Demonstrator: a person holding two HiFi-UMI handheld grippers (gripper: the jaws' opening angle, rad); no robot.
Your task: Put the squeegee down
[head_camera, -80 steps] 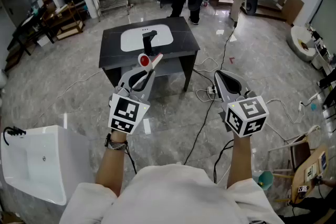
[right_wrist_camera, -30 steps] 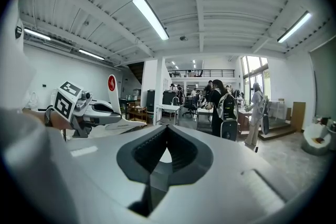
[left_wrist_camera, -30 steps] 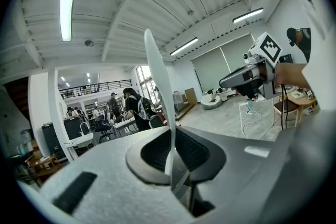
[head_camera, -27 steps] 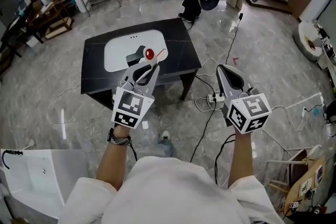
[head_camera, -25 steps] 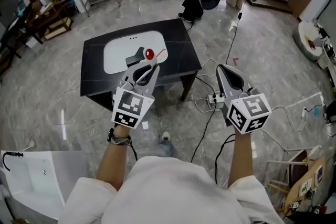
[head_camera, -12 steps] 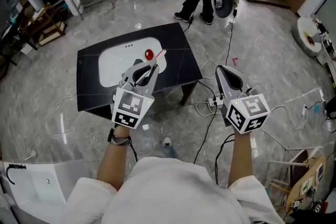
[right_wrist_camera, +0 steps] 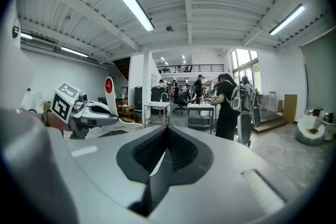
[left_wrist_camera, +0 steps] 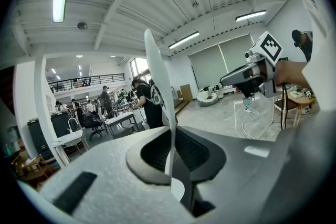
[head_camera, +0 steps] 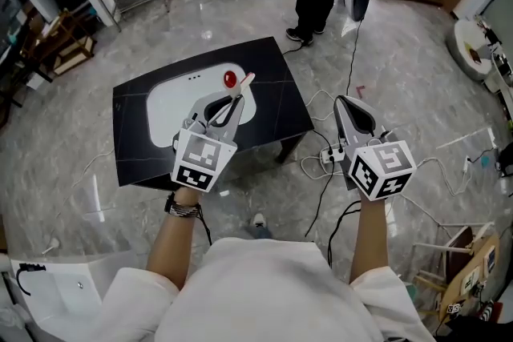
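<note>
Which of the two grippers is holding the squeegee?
The left gripper: its jaws clamp the squeegee, while the right gripper is shut on nothing.

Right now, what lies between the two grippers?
Nothing held: in the head view the gap between left gripper and right gripper shows only the black table and floor cables below.

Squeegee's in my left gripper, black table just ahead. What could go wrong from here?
The squeegee is pinched edge-on in the left gripper; it could twist or slip. Released here, it might land in the white basin, not on the black table. Cables cross the floor nearby: trip risk.
</note>
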